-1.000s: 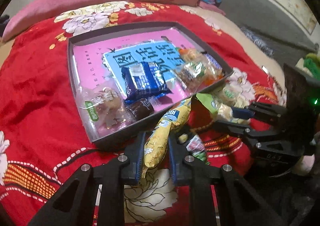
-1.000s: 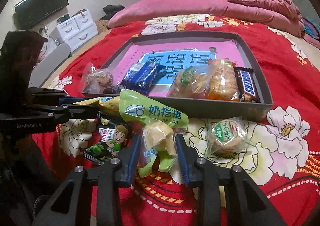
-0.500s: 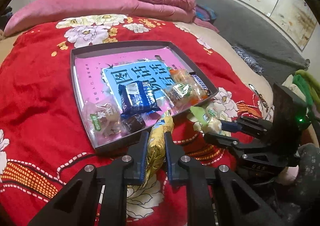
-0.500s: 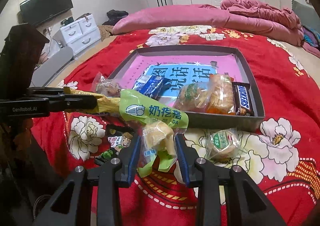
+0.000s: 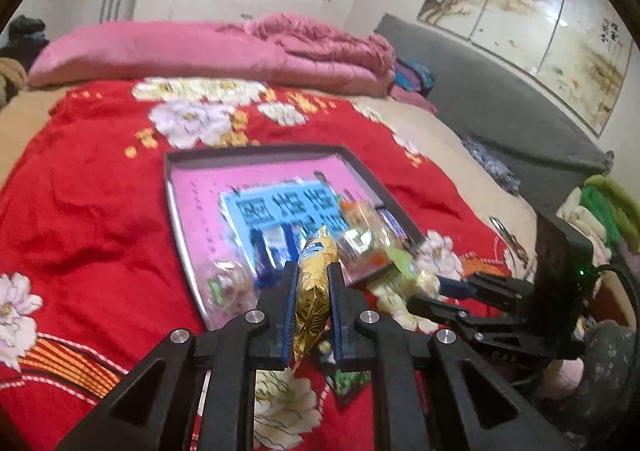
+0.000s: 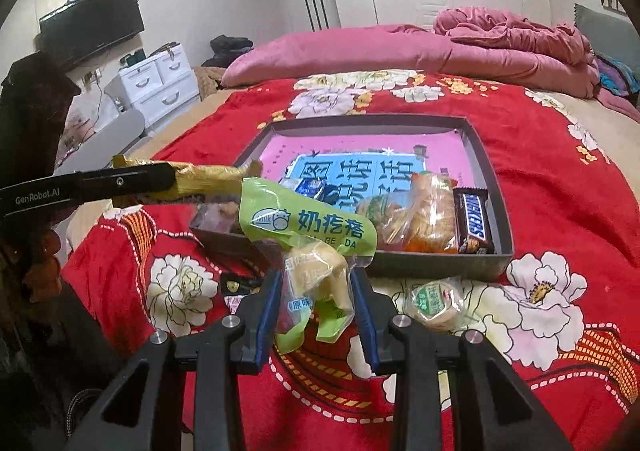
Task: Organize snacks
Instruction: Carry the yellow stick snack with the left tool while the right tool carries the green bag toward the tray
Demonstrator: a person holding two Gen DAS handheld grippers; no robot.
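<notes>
A grey tray (image 5: 176, 207) (image 6: 490, 187) with a pink and blue liner lies on the red floral bedspread. It holds a blue packet (image 5: 272, 247), clear pastry bags (image 6: 432, 215) and a Snickers bar (image 6: 474, 225). My left gripper (image 5: 313, 271) is shut on a gold snack bar (image 5: 314, 291), lifted just in front of the tray's near edge. My right gripper (image 6: 316, 275) is shut on a green milk-curd bag (image 6: 308, 227), held above the bedspread at the tray's front wall. In the right wrist view the left gripper's finger (image 6: 104, 183) and gold snack bar (image 6: 212, 175) enter from the left.
A round green-labelled pastry (image 6: 434, 301) lies on the bedspread in front of the tray, right of my right gripper. A dark cartoon packet (image 6: 236, 291) lies under the grippers. Pink quilts (image 6: 400, 51) are piled at the bed's far end. A grey headboard (image 5: 500, 91) runs along the right.
My left gripper closed tighter on the gold bar, lifted it off the bedspread and tilted upward. My right gripper rose slightly with the green bag still in it.
</notes>
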